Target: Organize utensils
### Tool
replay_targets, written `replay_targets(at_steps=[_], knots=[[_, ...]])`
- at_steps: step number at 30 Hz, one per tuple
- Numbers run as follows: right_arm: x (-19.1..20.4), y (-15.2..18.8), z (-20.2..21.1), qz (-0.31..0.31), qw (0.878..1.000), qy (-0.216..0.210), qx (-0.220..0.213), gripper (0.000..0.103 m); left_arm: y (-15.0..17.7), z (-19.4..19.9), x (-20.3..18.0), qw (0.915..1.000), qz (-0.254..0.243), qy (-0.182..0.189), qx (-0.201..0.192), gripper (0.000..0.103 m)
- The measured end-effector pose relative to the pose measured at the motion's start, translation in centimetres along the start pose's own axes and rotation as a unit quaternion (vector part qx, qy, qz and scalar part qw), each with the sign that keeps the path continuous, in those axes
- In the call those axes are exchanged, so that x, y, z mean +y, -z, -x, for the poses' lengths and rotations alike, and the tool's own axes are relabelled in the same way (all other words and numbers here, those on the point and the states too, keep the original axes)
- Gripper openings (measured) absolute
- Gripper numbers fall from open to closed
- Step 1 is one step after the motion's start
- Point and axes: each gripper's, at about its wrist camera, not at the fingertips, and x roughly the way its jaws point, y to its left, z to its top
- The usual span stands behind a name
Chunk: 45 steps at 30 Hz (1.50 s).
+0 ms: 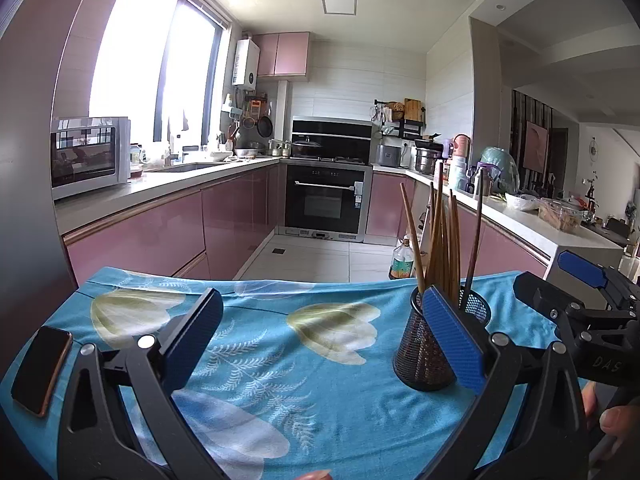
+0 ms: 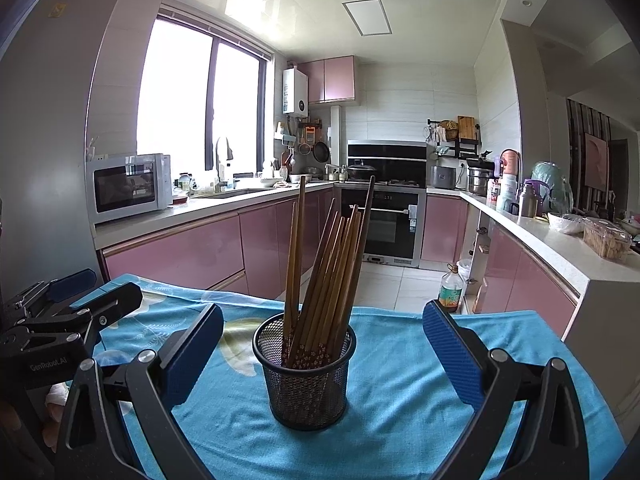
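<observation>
A black mesh cup (image 2: 305, 376) stands upright on a bench covered with a blue flowered cloth (image 2: 400, 380), toward the bench's right half and well back from its near edge. A bundle of wooden chopsticks (image 2: 328, 264) stands inside it, fanned out and leaning, most tilted toward the right, two nearly upright at the left. No loose utensils show anywhere on the cloth, so the sorting appears to be either done or not yet begun; which one cannot be told. The right gripper (image 2: 323, 336) hangs above the near edge with its blue pads spread wide, holding nothing, the cup centred in the gap between them but further back. The left gripper (image 1: 322, 320) is likewise wide open and empty, over the bench's middle, with the cup just behind its right pad. A dark phone (image 1: 42, 370) lies flat near the bench's left edge. If the next step is to take chopsticks out or tidy them, a good approach would be to grip one or two sticks high on the shaft, close gently, and lift straight up so the light cup does not tip. Steadying the cup's wall with the other gripper would help. Beyond the bench is a kitchen with pink cabinets (image 2: 180, 256).
</observation>
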Motion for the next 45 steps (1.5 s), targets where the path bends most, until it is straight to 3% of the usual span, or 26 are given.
replay_targets(at_steps=[45], knots=[[0.07, -0.11, 0.16, 0.000, 1.000, 0.002, -0.003, 0.097, -0.08, 0.11, -0.13, 1.0000, -0.001, -0.001, 0.000, 0.098]])
